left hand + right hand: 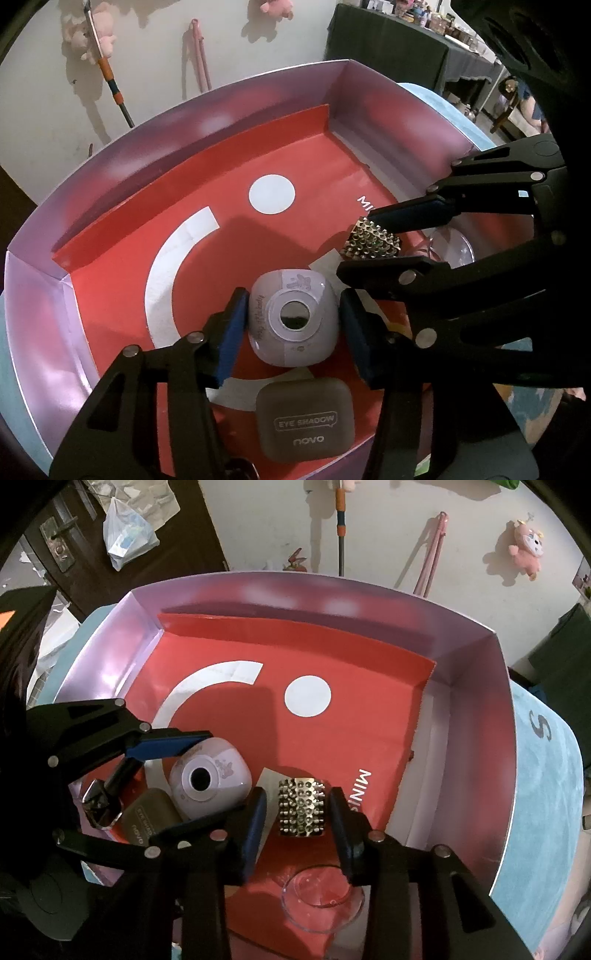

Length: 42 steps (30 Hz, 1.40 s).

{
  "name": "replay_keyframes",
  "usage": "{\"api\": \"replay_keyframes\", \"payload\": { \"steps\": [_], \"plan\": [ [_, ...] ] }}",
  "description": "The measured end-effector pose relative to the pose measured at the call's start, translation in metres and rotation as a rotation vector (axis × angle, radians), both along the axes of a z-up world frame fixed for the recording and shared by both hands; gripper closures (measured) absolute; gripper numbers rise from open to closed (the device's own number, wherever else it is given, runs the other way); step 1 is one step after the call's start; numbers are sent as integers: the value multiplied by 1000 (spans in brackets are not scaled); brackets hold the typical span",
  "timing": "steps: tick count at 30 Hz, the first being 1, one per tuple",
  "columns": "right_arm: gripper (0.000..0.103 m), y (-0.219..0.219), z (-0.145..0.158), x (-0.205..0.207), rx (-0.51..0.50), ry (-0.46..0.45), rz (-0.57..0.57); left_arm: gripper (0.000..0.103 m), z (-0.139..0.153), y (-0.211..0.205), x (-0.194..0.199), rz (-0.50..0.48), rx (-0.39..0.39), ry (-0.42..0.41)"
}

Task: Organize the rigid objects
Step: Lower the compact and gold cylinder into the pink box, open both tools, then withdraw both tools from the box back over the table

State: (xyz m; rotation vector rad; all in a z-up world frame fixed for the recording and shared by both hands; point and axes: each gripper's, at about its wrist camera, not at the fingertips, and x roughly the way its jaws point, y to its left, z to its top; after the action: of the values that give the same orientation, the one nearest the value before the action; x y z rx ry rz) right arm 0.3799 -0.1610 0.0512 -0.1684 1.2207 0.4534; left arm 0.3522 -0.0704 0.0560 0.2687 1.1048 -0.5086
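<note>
Inside the red-floored cardboard box (110,236), the left gripper (291,325) jaws bracket the rounded lilac plastic case (293,317), contact unclear; the right gripper (297,808) jaws, apart, flank the studded silver block (301,808).

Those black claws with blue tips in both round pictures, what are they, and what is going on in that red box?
They are two hand-held grabbers, each with two fingers, and a person holds one in each hand. Each picture comes from a camera riding on one grabber, looking out along its fingers.

The left gripper has its fingers on either side of a small lilac case, with gaps showing, so it is open rather than gripping. The right gripper likewise straddles a studded silver block.

Everything sits in a shallow box with a red floor. Also there: a grey eye shadow compact and a clear round dish.
</note>
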Motion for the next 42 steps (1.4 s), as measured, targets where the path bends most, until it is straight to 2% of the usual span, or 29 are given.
{"api": "replay_keyframes", "payload": {
  "steps": [5,10,15,18,19,22,24,26,29,30,32,33,38,42],
  "plan": [
    [62,0,4,-3,4,-10,-3,41,3,3,-1,17,-5,-15],
    [59,-4,14,-8,9,-34,-6,40,11,6,-6,37,-15,-40],
    [58,-12,41,-20,53,-75,-23,40,33,15,-21,78,-53,-97],
    [52,-17,66,-34,86,-123,-32,40,49,23,-34,111,-77,-147],
    [50,-19,75,-40,89,-145,-34,39,57,26,-40,122,-89,-165],
    [48,-24,100,-61,108,-207,-36,26,77,37,-59,154,-138,-219],
    [44,-27,115,-74,130,-241,-39,26,90,44,-72,186,-150,-267],
    [33,-30,130,-91,146,-283,-38,26,104,49,-89,224,-153,-317],
    [31,-35,150,-119,185,-335,-43,25,119,55,-114,250,-177,-365],
    [30,-36,156,-128,200,-349,-44,22,124,56,-123,260,-177,-387],
    [21,-37,167,-147,214,-387,-46,12,134,60,-141,277,-179,-436],
    [19,-37,173,-157,220,-410,-45,10,140,62,-153,282,-190,-466],
    [7,-42,196,-209,273,-504,-36,9,152,70,-191,311,-221,-518],
    [3,-43,200,-239,283,-548,-37,9,153,72,-219,320,-219,-543]
  ]
}}
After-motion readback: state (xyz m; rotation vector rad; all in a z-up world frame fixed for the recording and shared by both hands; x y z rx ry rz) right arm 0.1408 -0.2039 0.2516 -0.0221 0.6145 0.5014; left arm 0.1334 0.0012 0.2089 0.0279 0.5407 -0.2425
